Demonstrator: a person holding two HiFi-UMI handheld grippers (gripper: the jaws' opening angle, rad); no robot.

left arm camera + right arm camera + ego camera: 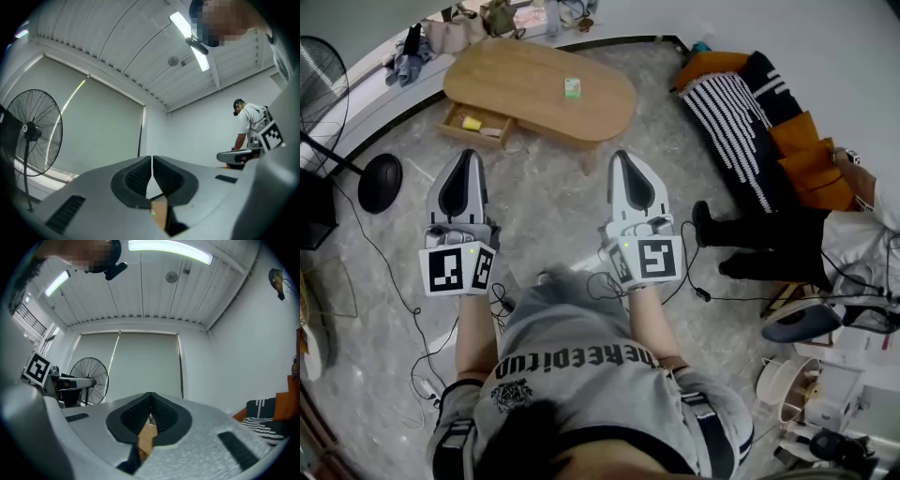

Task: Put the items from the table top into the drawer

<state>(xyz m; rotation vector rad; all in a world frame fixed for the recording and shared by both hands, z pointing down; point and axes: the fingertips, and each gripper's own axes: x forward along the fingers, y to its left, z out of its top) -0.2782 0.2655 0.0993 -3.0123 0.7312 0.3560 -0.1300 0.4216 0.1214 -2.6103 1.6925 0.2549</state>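
Head view: one green item [572,87] is left on the desk [516,75], ahead of the clenched, empty left gripper [469,156] and right gripper [621,157].

A small green box [573,88] was set on the oval wooden table [525,70]. A small yellow object [472,123] was laid in its open left drawer [487,138].

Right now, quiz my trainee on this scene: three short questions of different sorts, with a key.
1. True or false: the drawer of the wooden table stands open.
2. What lies on the table top? A) a small green item B) a red mug C) a laptop
3. Fill in: the jaws of the left gripper and the right gripper are both ____.
Key: 1 true; 2 A; 3 shut.
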